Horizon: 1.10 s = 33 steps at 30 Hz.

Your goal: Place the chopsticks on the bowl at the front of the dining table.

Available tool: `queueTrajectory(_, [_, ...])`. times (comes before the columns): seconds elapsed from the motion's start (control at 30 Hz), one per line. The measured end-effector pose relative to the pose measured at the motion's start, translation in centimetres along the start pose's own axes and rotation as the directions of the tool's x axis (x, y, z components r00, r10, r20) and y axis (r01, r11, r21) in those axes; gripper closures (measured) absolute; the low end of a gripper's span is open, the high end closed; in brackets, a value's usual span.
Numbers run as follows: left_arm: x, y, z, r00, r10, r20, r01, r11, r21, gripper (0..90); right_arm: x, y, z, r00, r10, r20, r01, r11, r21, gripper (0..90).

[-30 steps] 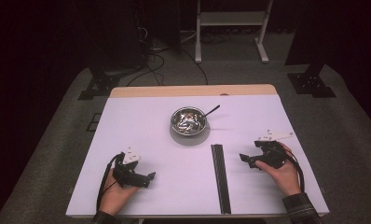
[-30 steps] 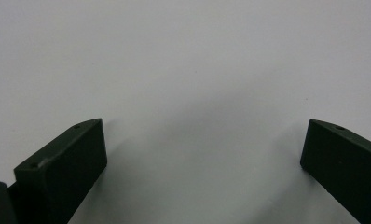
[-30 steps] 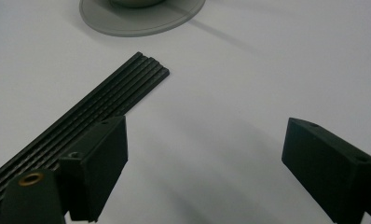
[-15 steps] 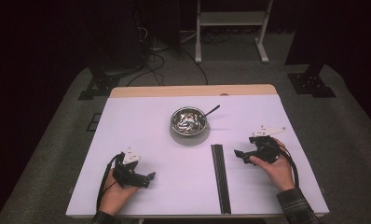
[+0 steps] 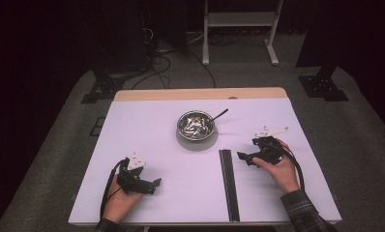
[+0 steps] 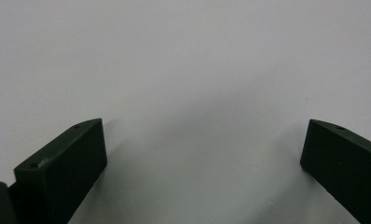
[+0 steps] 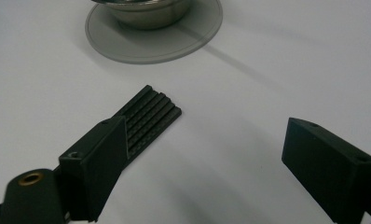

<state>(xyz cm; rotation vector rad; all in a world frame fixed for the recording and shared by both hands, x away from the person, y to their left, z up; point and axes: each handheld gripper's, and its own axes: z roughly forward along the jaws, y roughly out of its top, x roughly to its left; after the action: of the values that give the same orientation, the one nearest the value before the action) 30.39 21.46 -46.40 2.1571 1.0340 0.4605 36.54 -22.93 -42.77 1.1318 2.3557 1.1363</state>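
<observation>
Rods (image 5: 228,181), a black ribbed bundle, lie flat on the white bench (image 5: 147,125), running front-to-back just beside the right tool (image 5: 245,158), w/ the near end tucked by one jaw in the right gripper view. Right tool is released, jaws wide apart & gripping nothing, hovering near the rods' far end. Left tool (image 5: 154,186) also released, well apart at bench front-left; steel bowl (image 5: 196,124) on a grey disc (image 5: 196,141) sits behind the rods.
</observation>
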Motion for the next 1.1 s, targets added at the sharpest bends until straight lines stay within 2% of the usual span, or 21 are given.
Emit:
queueTrajectory(0.37, [0.0,0.0,0.0,1.0000,0.000,0.000,0.000,1.0000,0.000,0.0,0.1,0.8,1.7,0.9999,-0.001,-0.010,0.002,1.000,0.017,12.8])
queueTrajectory(0.73, [0.0,0.0,0.0,1.0000,-0.001,0.001,0.001,1.0000,0.000,0.0,0.2,1.1,4.2,0.9998,-0.004,-0.020,0.005,0.998,0.056,12.8])
queueTrajectory(1.1, [0.0,0.0,0.0,1.0000,-0.001,0.000,0.001,1.0000,0.000,0.0,0.4,0.8,5.2,0.9997,-0.024,0.000,0.024,0.996,0.087,12.8])
